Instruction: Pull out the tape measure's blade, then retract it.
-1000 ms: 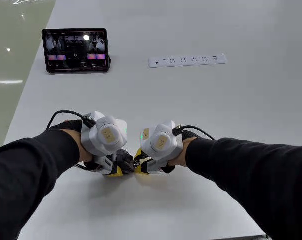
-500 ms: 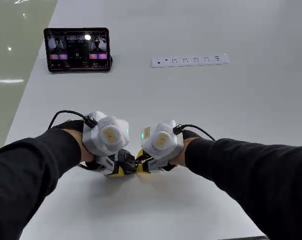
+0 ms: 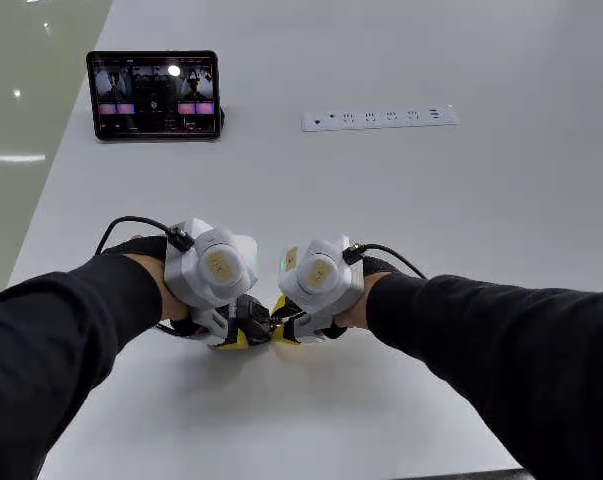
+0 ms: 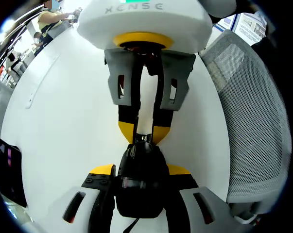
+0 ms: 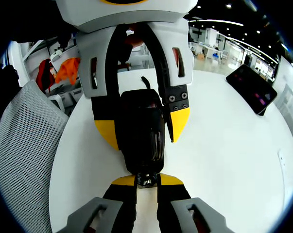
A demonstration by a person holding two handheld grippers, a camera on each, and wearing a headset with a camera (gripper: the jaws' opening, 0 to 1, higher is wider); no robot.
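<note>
**Open-plan office or lab hall**

Long white workbench (image 3: 461, 200) with a propped tablet (image 3: 154, 95), screen lit, and a white power strip (image 3: 379, 119). Grey mesh office chair (image 4: 253, 126) just beside the bench. Glossy greenish floor (image 3: 21, 100). Strip ceiling lights (image 5: 219, 21) over a wide room; the blurred shapes far back are probably more desks (image 5: 209, 48).
</note>
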